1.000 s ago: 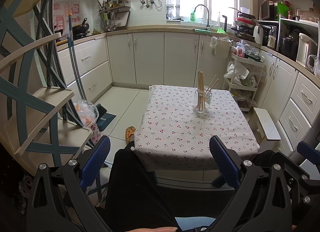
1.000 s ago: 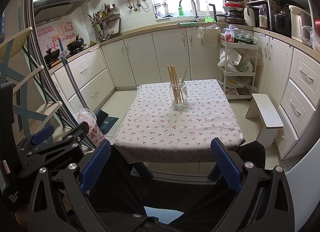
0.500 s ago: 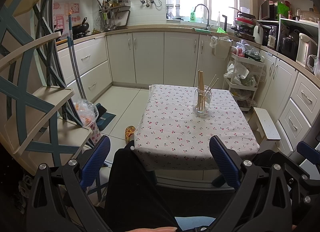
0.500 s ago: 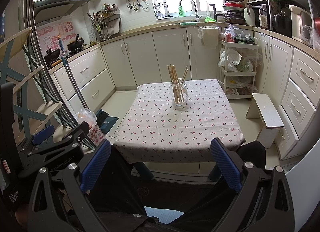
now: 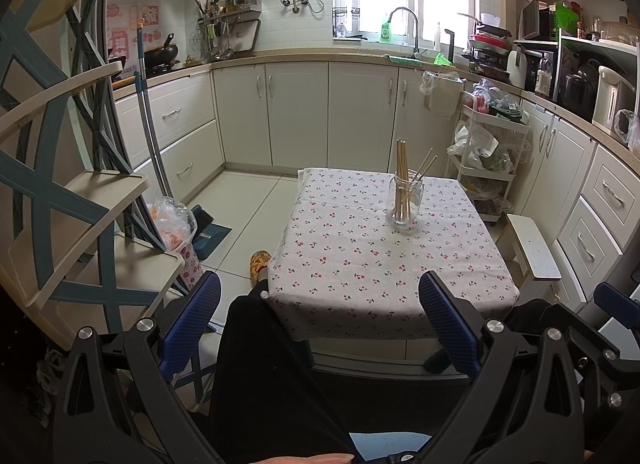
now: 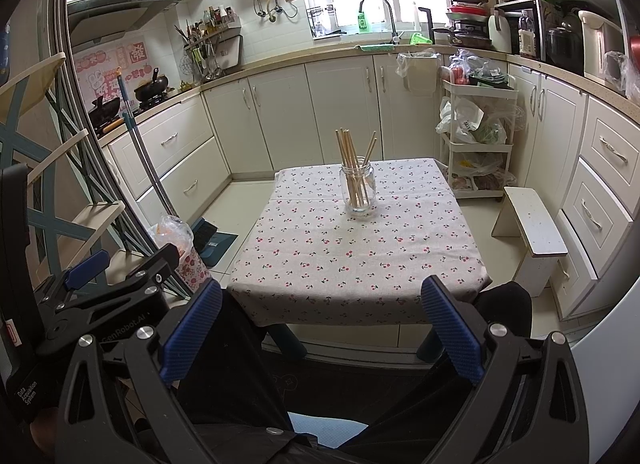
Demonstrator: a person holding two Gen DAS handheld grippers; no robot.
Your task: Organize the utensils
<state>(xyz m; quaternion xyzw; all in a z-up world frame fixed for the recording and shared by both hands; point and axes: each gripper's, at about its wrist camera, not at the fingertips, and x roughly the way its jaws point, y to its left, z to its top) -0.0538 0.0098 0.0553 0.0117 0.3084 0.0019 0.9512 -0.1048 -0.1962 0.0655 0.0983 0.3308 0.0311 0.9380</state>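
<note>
Small square table [image 5: 384, 264] with a cherry-print cloth [image 6: 360, 248] over the whole top, hanging a bit over the near edge. Only thing sitting on it is a clear glass jar [image 5: 406, 201] stuffed with wooden chopsticks [image 5: 402, 167], standing upright toward the far edge, slightly right of the middle.

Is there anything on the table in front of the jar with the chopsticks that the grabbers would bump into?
Nothing visible is in the way. Between the right hand-held gripper and the glass jar of chopsticks lies only bare cherry-print tablecloth. The left hand-held gripper has the same clear path. Both are open and empty.
</note>
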